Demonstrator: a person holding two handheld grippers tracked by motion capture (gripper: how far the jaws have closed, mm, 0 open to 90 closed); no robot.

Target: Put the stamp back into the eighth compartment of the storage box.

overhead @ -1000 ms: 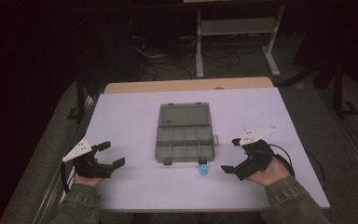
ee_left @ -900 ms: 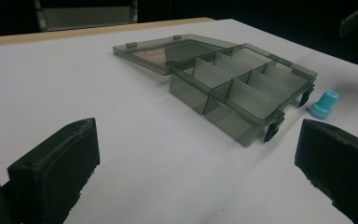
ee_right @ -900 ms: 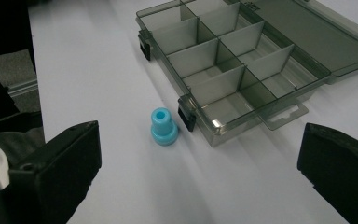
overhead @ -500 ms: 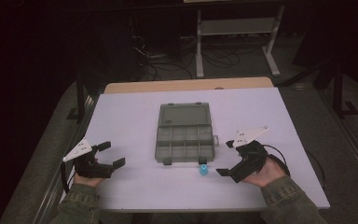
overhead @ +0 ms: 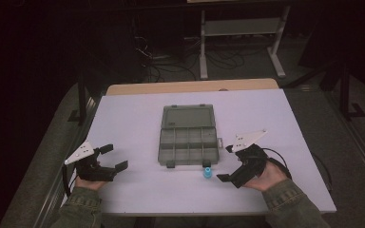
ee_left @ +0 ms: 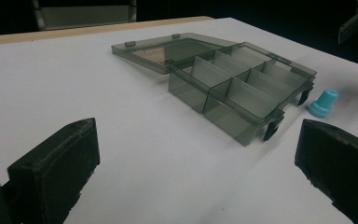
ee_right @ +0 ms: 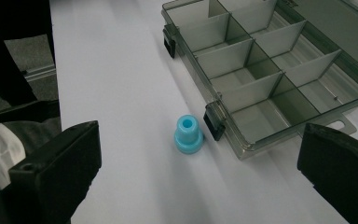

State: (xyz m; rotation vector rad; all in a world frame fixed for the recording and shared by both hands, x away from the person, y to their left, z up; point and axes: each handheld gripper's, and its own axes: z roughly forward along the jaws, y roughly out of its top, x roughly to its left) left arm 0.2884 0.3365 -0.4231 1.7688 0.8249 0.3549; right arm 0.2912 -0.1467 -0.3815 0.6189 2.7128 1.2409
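Right gripper view has the right gripper (ee_right: 200, 175) spread wide and empty, the small blue peg (ee_right: 187, 134) standing upright between its jaws, just beside the front latch of the open grey compartment box (ee_right: 279, 79). Left gripper (overhead: 109, 159), well left of the box, also gapes empty. A skewed closing could probably topple the peg or nudge the box; no readable lettering.

this looks like a lab or recording room — dim, bare and set up for work rather than living. a plain white bench (overhead: 138, 118) stands on a grey floor, with loose cables (overhead: 171, 61) tangled on the ground behind it and a metal-framed stand (overhead: 240, 33) against the dark back wall — no household furniture or decoration around it.
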